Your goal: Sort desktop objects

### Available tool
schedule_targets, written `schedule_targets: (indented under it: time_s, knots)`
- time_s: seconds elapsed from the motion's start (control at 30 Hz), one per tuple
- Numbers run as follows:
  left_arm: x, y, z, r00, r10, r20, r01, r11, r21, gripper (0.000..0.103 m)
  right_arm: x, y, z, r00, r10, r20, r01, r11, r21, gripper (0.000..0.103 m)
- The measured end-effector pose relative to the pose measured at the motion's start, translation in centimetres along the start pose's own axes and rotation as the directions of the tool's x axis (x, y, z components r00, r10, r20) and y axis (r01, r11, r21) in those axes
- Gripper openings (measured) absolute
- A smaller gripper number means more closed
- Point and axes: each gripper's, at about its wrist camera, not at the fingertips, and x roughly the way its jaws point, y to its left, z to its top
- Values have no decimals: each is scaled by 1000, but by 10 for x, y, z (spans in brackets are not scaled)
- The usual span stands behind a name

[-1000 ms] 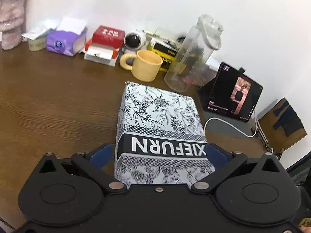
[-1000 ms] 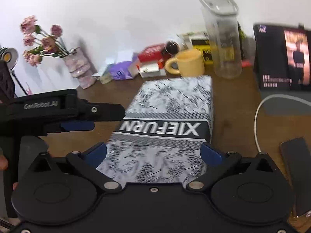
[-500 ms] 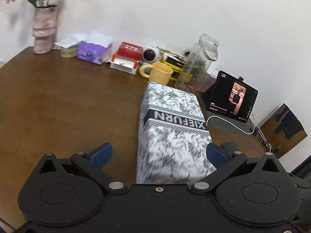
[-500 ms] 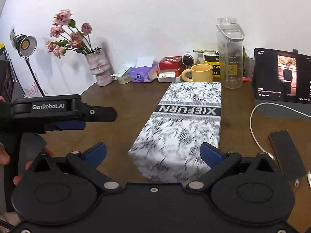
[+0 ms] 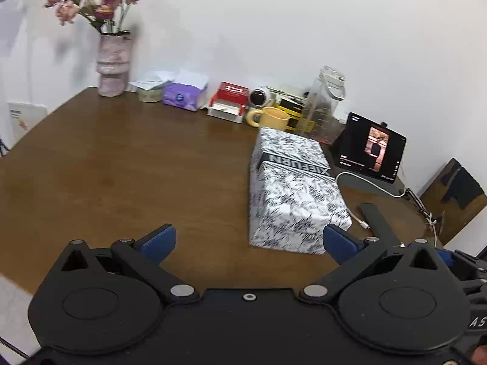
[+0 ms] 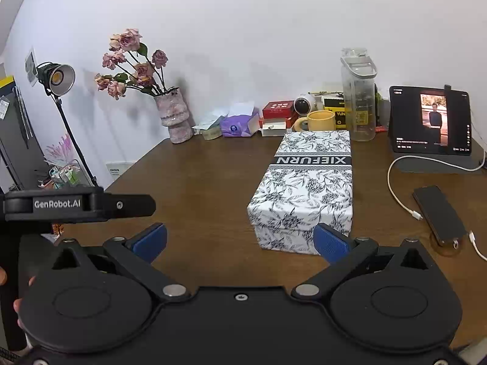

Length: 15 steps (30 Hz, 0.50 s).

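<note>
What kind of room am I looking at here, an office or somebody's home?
Probably a home desk or small study. A wooden desk against a white wall holds a vase of roses, a yellow mug and a propped tablet playing video.

Both wrist views are aimed along open fingers across the desk [image 5: 121, 158] toward the wall. The patterned box [image 5: 292, 188] [image 6: 307, 185] is shared.
</note>
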Motion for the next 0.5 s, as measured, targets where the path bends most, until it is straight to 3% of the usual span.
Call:
schedule_targets:
  time_s: [0.5]
  knots:
    - [-59, 6, -11, 997, 77, -6, -77, 997, 3, 103, -47, 35, -11, 999, -23, -28, 22, 999, -27, 103]
